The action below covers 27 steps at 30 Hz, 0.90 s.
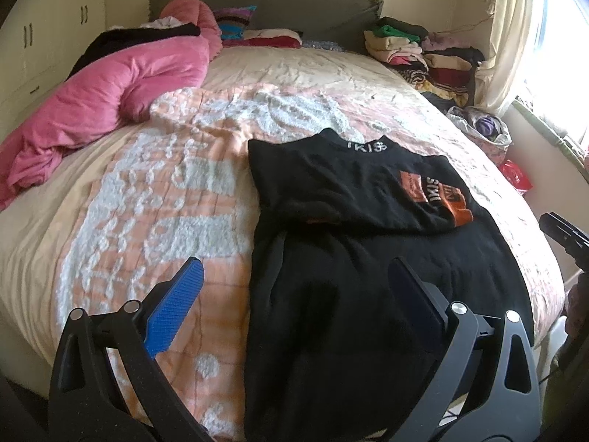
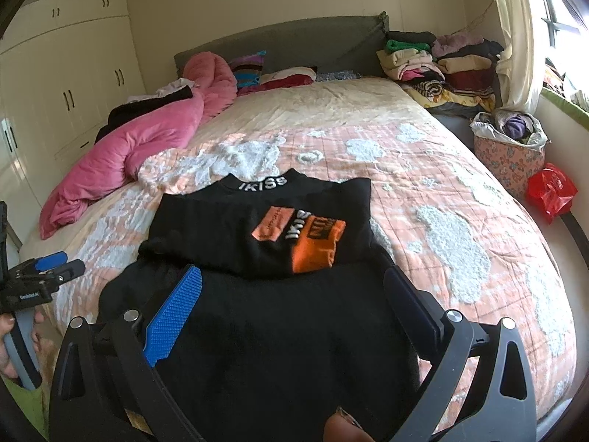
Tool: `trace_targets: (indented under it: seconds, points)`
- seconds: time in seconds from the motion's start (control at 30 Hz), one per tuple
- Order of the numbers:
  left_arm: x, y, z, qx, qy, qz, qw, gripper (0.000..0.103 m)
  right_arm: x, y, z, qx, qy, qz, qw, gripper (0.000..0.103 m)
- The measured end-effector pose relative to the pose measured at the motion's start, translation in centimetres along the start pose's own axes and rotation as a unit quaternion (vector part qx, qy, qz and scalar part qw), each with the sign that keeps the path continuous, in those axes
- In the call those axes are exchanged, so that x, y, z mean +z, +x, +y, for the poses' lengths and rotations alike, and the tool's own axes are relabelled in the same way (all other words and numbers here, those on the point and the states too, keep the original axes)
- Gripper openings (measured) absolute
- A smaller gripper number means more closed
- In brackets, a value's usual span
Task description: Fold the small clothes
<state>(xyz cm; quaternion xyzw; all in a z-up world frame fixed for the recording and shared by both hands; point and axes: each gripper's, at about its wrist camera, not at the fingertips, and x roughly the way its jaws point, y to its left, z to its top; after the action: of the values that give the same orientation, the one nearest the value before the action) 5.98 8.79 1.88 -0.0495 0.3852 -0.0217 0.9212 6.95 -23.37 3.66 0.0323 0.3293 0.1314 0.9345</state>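
Lying partly folded on the bed (image 1: 110, 199), black sweater (image 2: 257, 243) shows orange patches; both tools (image 1: 294, 287) (image 2: 294, 291) spread, empty

"IKISS" on black sweater (image 2: 257, 243) collar

Each claw has black, triangular-cutout arms joined by round silver screws. The left claw (image 1: 294, 294) and right claw (image 2: 292, 302) both carry one blue, ridged finger pad (image 2: 175, 316) and one dark pad. A bare-skinned hand (image 2: 11, 346) grips a grey handle.
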Motion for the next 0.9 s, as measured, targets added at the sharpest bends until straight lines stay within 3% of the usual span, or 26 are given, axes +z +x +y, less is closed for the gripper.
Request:
trace_targets:
  seconds: [0.3,0.53,0.83,0.9]
  points:
    - [-1.7,-0.3,1.3,0.021,-0.002,0.016,0.9996,0.094,-2.0,0.3,-0.8,-0.006,-0.003,0.022,1.000,0.099]
    - [-3.9,0.3,1.7,0.018,0.013,0.051,0.9984,0.094,-3.3,0.4,-1.3,-0.011,-0.005,0.034,0.999,0.099]
    - [-6.9,0.2,3.1,-0.002,-0.002,0.076,0.9971,0.093,-5.0,0.5,-2.4,-0.023,-0.009,0.053,0.998,0.099]
    - [-7.2,0.0,3.2,-0.011,-0.004,0.075,0.9971,0.086,-5.4,0.4,-2.9,-0.028,-0.007,0.058,0.998,0.099]
